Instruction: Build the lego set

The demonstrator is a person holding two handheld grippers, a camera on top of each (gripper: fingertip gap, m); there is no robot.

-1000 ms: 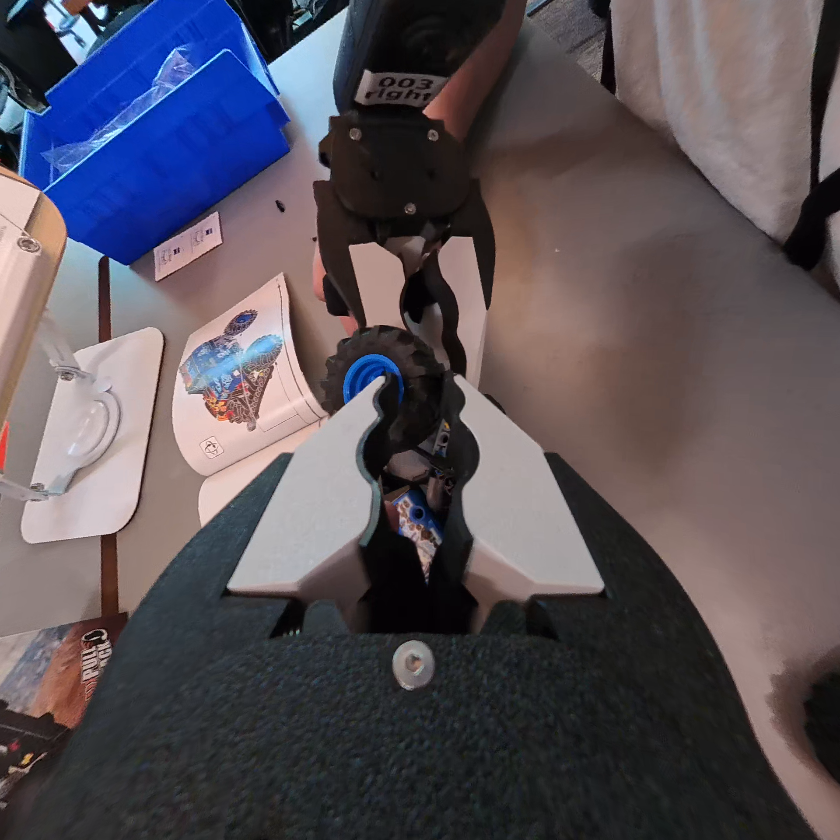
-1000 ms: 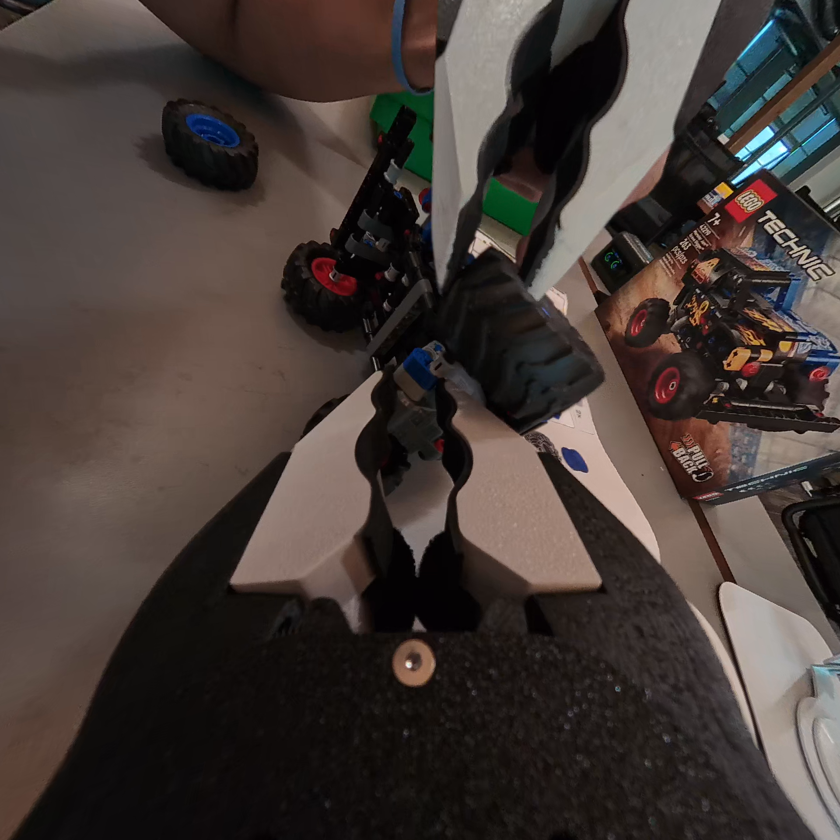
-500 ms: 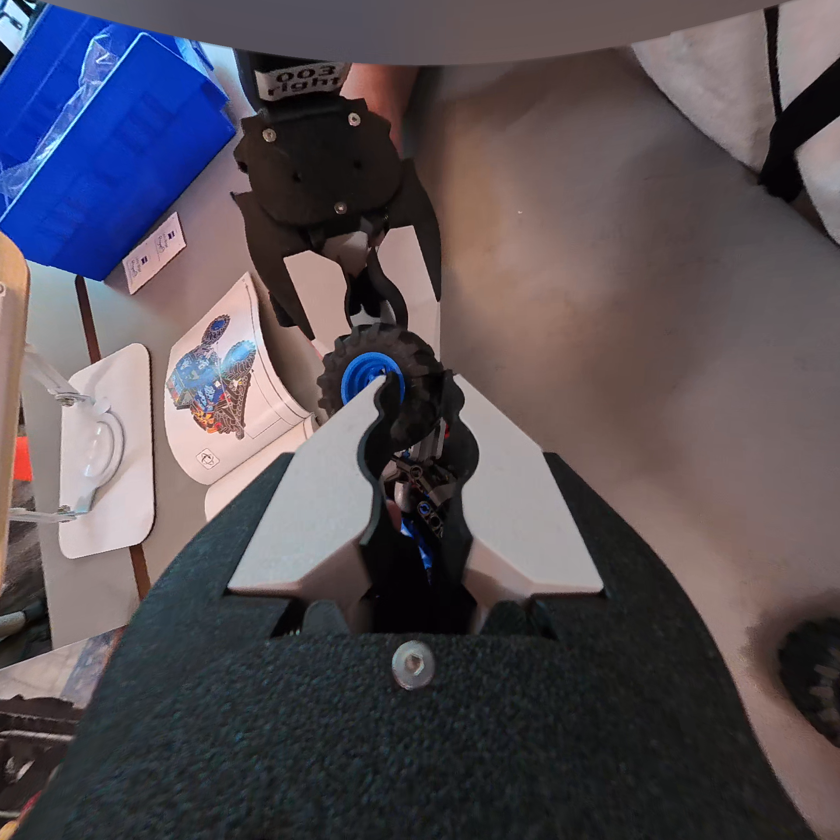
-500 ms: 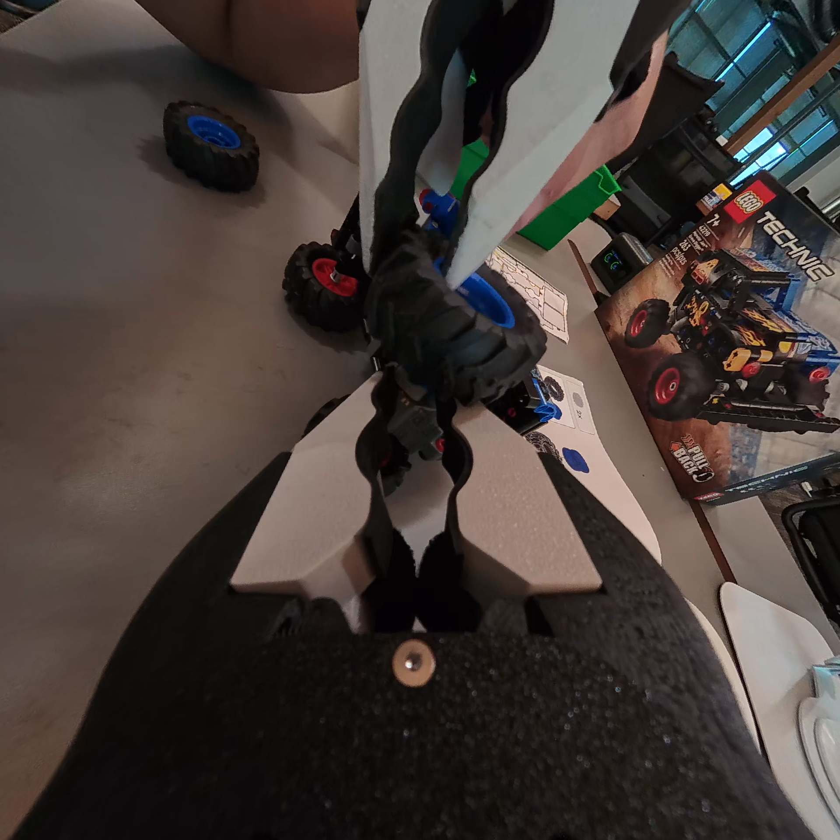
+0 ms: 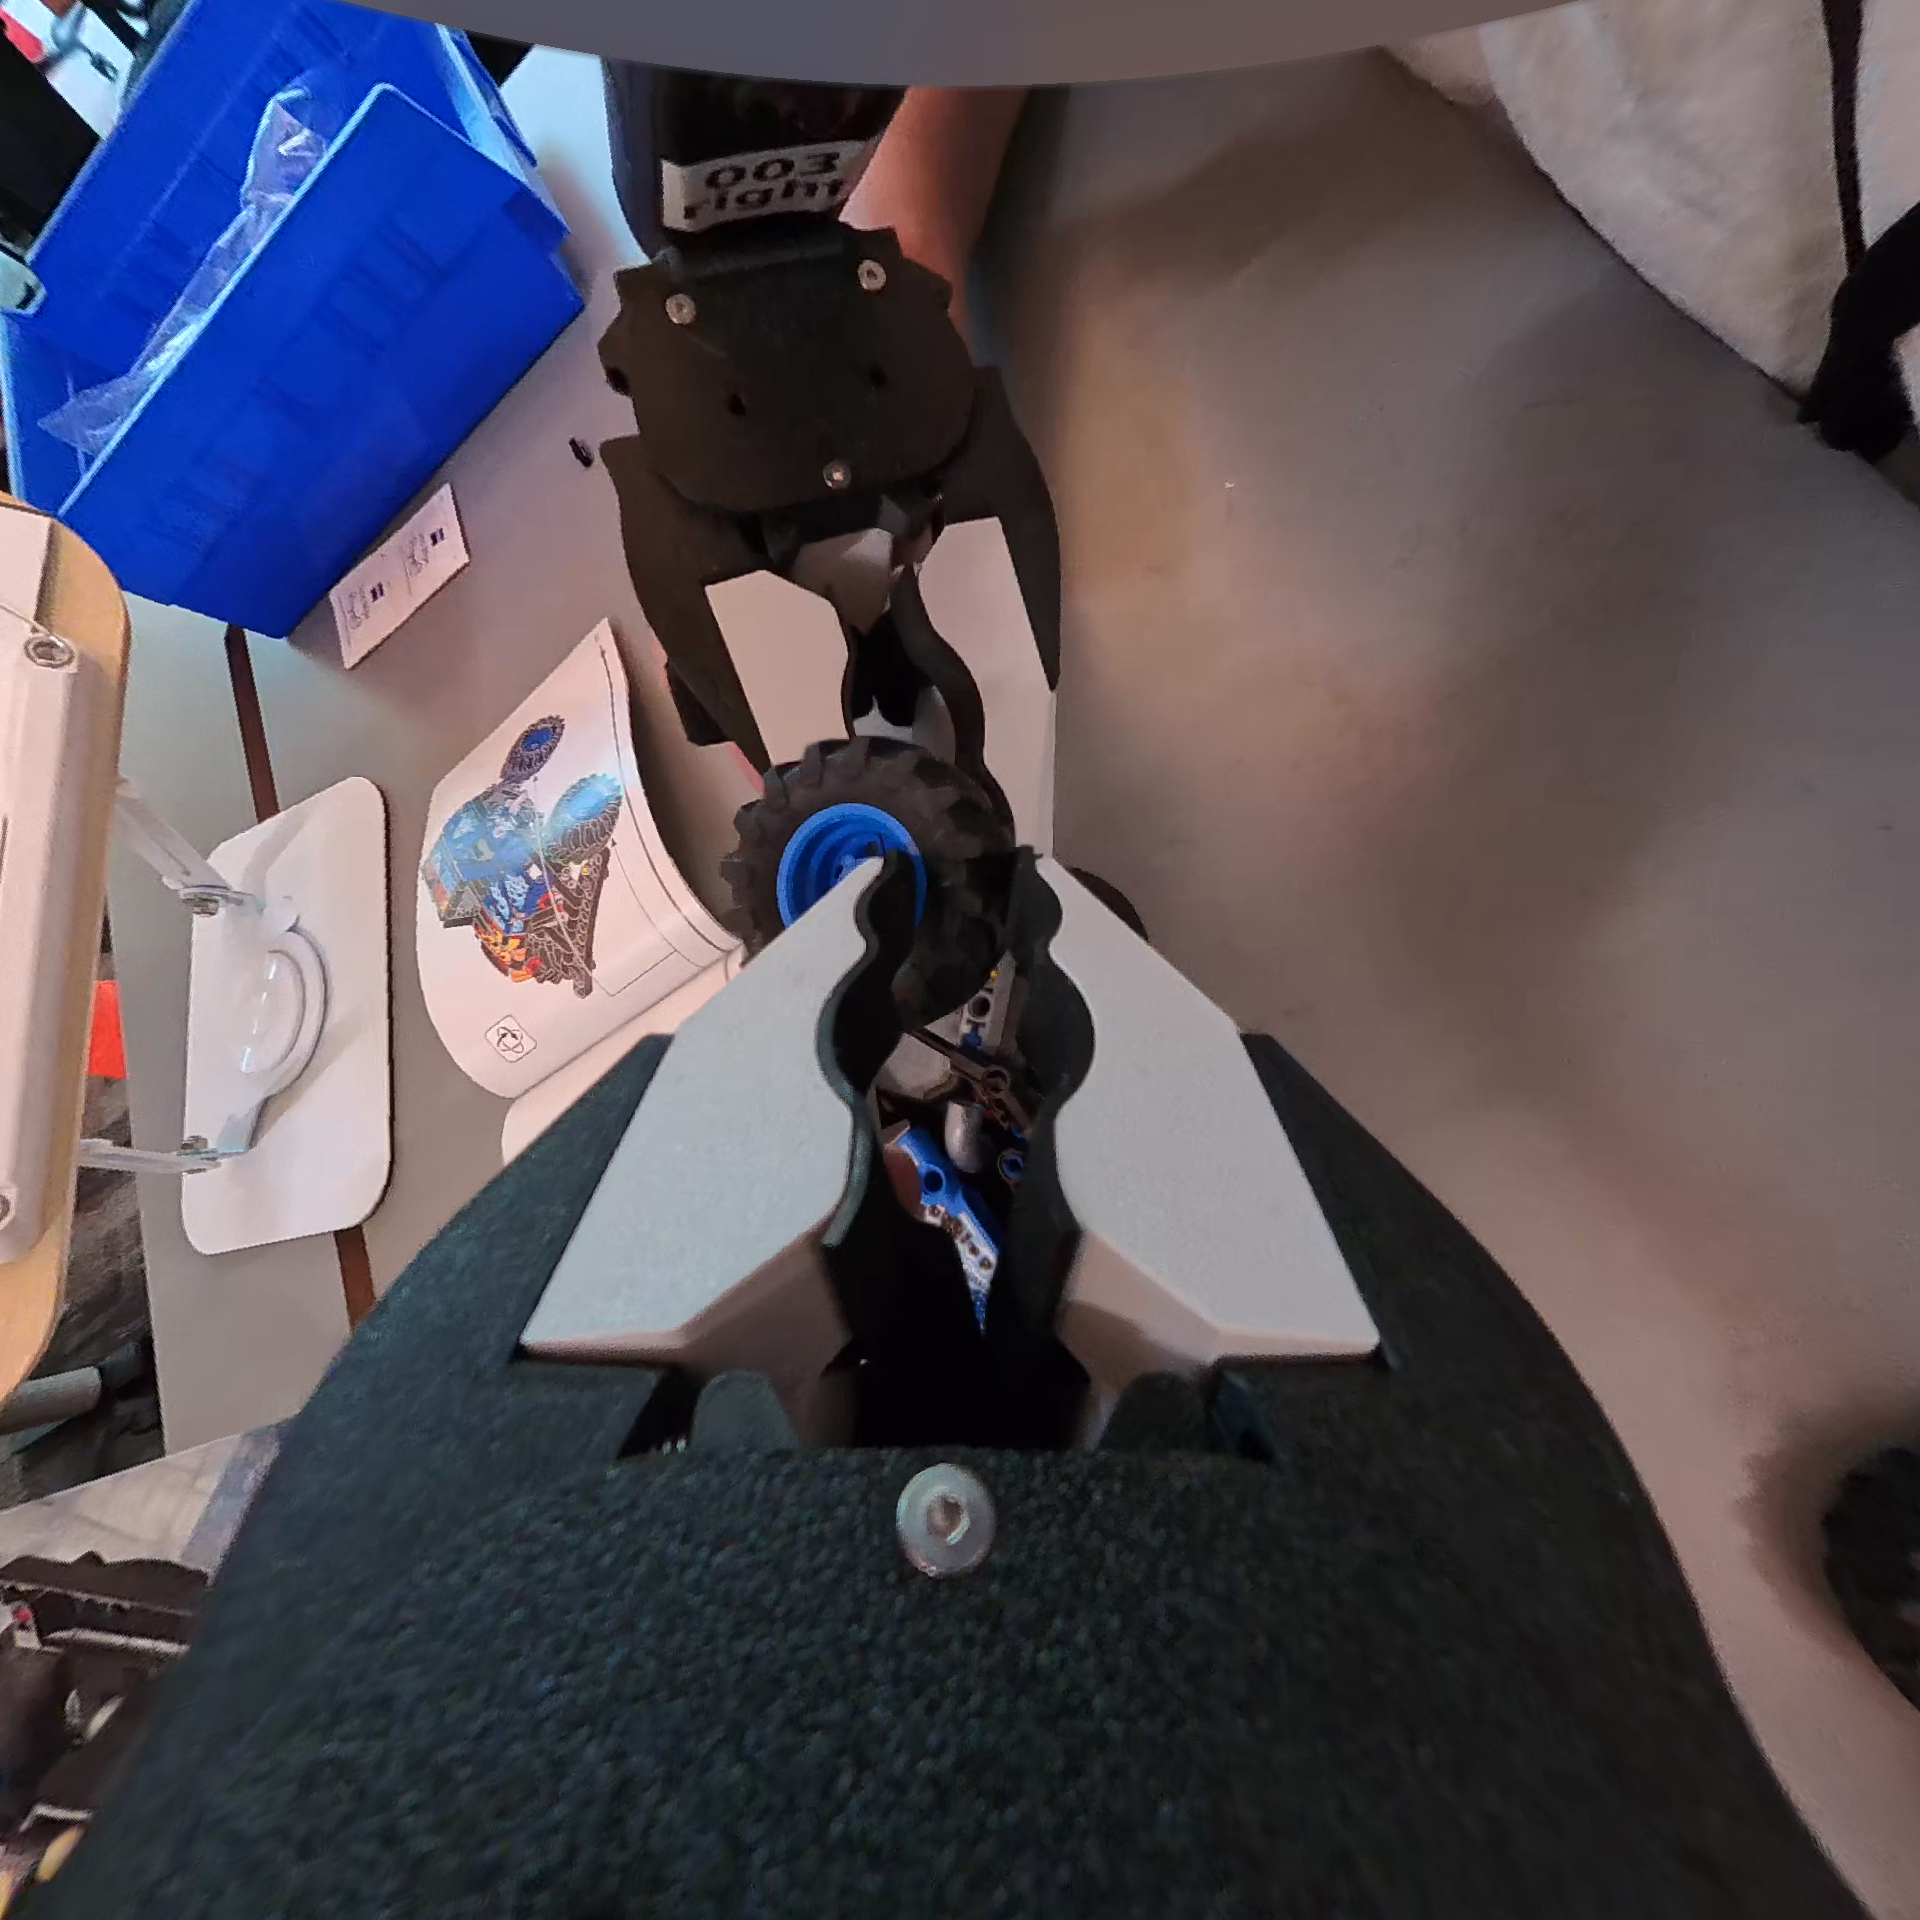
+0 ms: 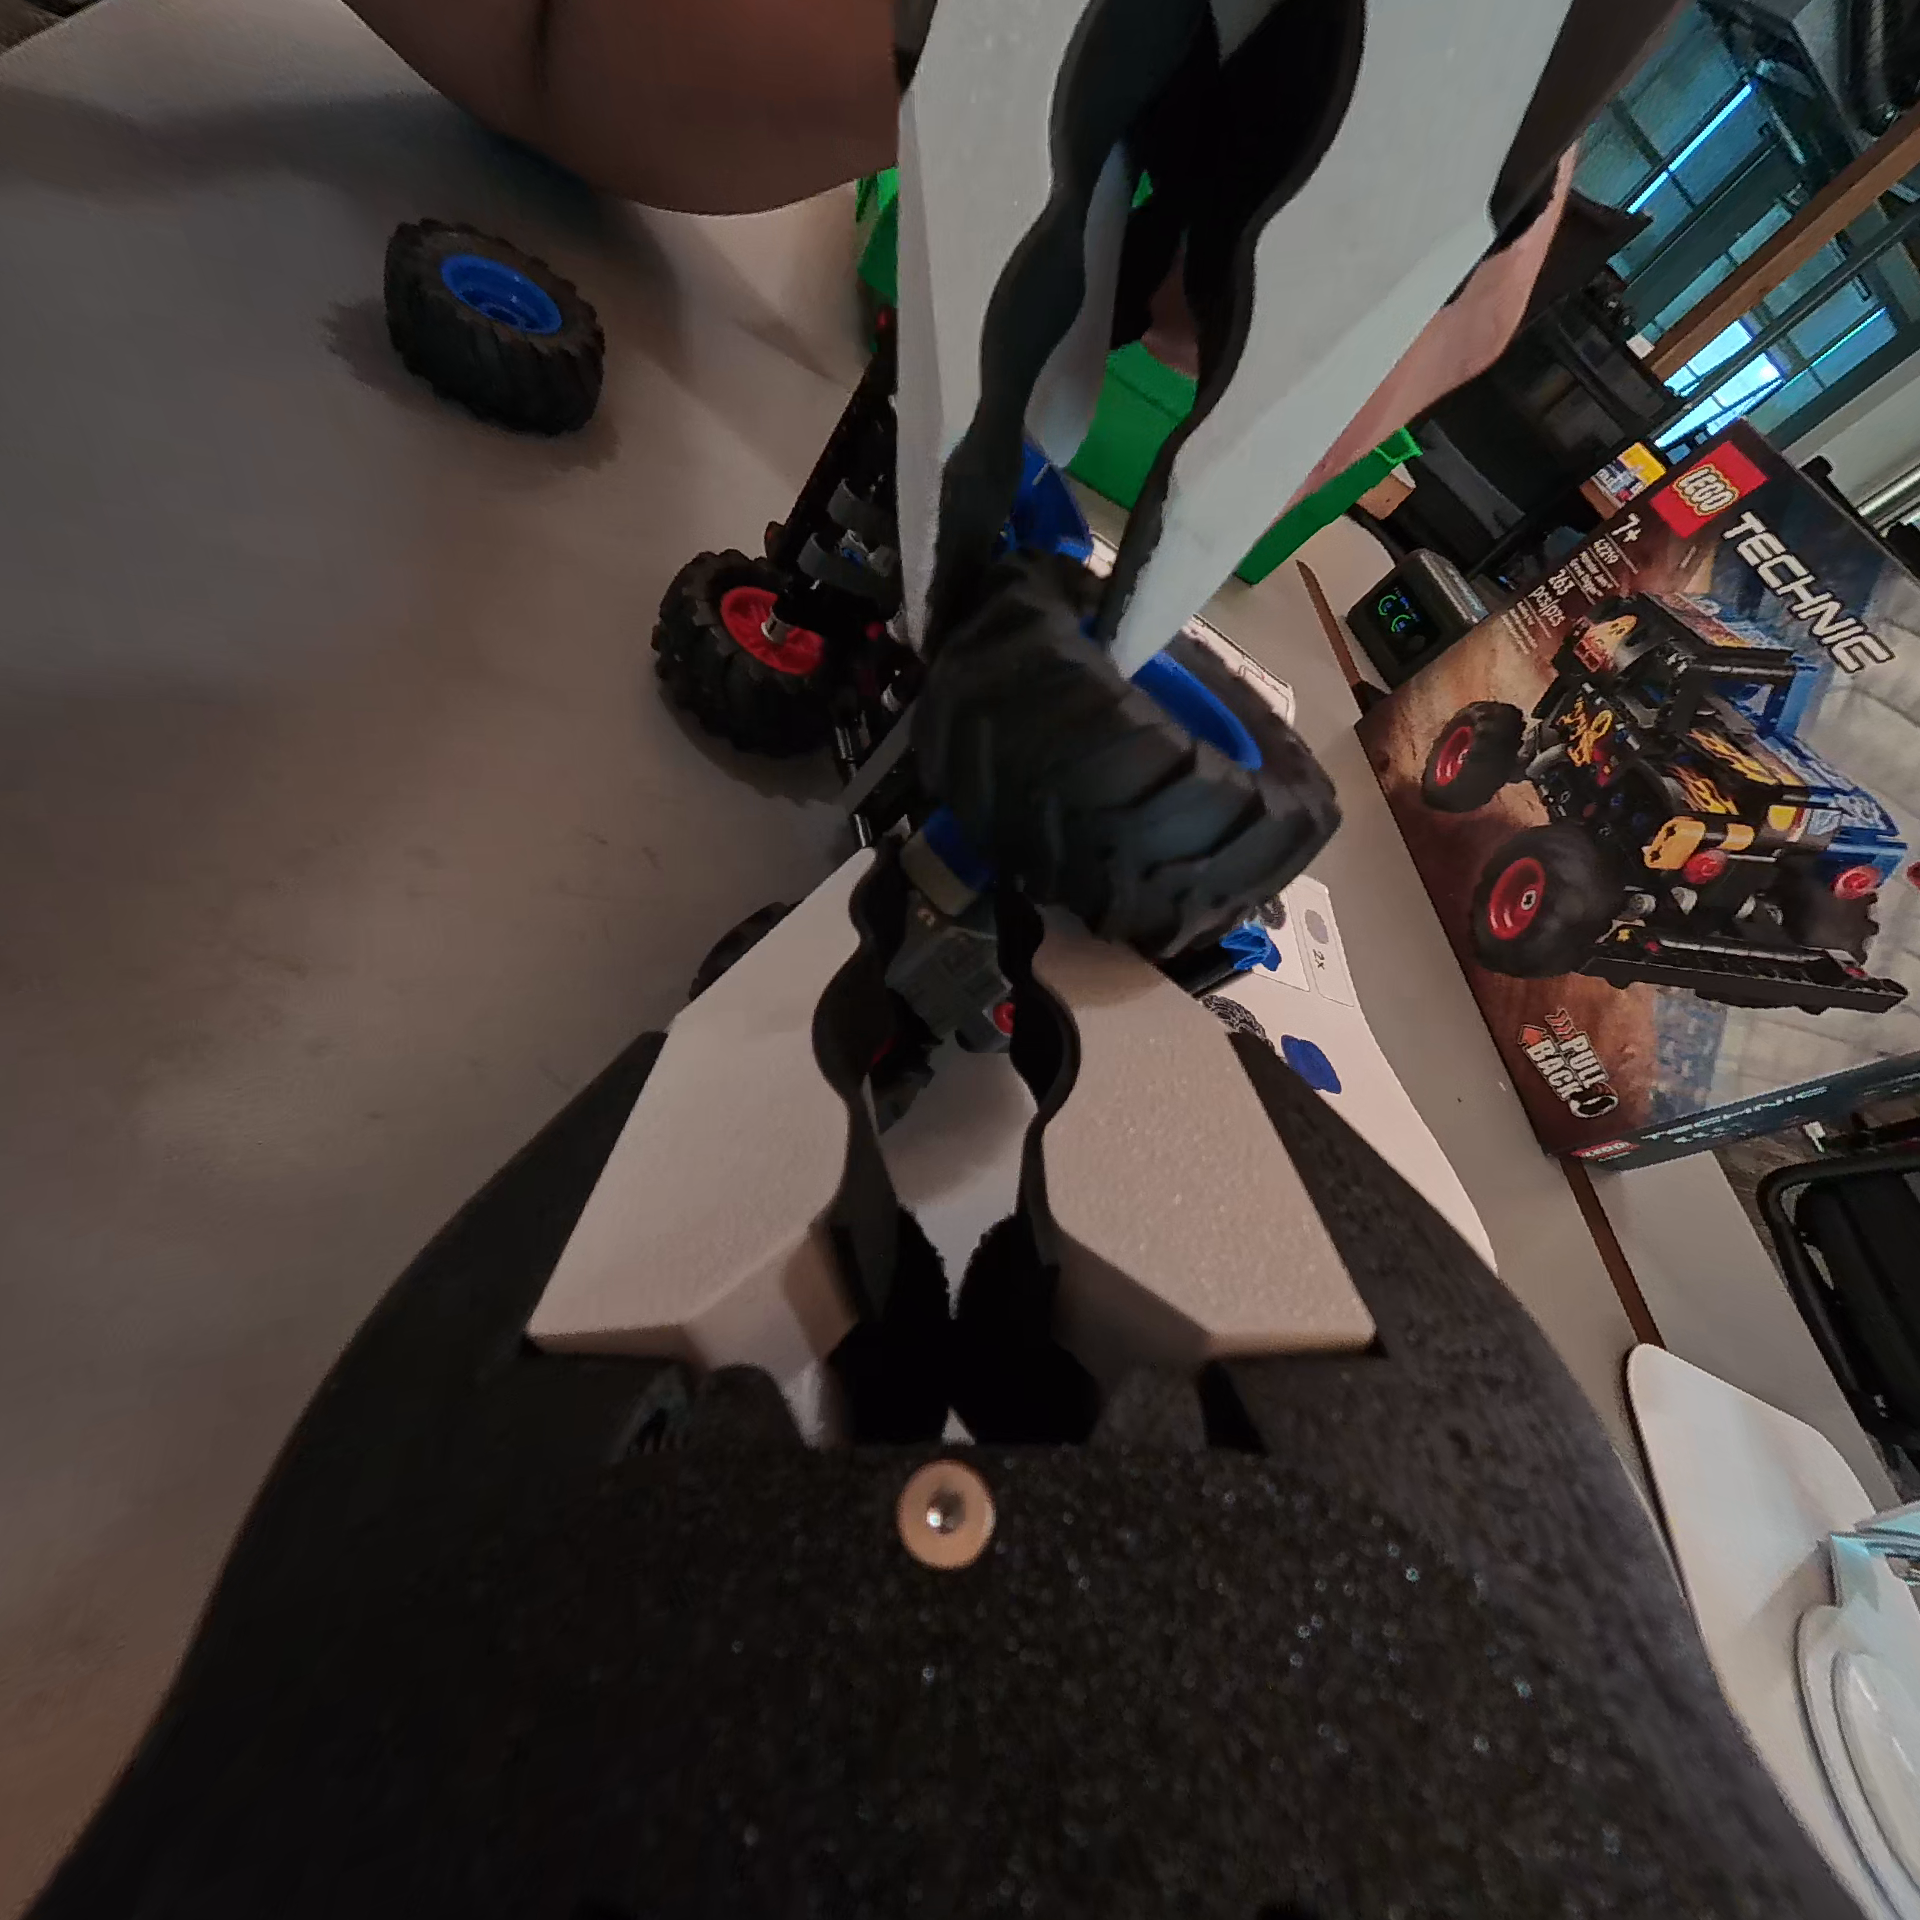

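Observation:
My left gripper (image 5: pixel 956 873) is shut on a black wheel with a blue hub (image 5: pixel 862 862). It holds the wheel over the end of the partly built truck chassis (image 6: pixel 842 540). In the right wrist view the left gripper (image 6: pixel 1029 634) comes down from above with the wheel (image 6: pixel 1122 790). My right gripper (image 6: pixel 935 894) is shut on a grey and blue block at the chassis end (image 6: pixel 945 956), right under the wheel. It also shows in the left wrist view (image 5: pixel 904 717). The chassis carries a red-hub wheel (image 6: pixel 748 644).
A loose blue-hub wheel (image 6: pixel 488 322) lies on the grey table at far left. The set's box (image 6: pixel 1662 769) and a green bin (image 6: pixel 1143 416) lie to the right. The instruction booklet (image 5: pixel 530 862), blue bins (image 5: pixel 291 312) and a white pad (image 5: pixel 291 1018) are at the left. One gripper's finger ends stand about 5 cm off the other's.
The left gripper has turned the wheel so its blue hub faces outward, shifted it slightly right, and kept it against the chassis end. The right gripper has stayed shut on the chassis.

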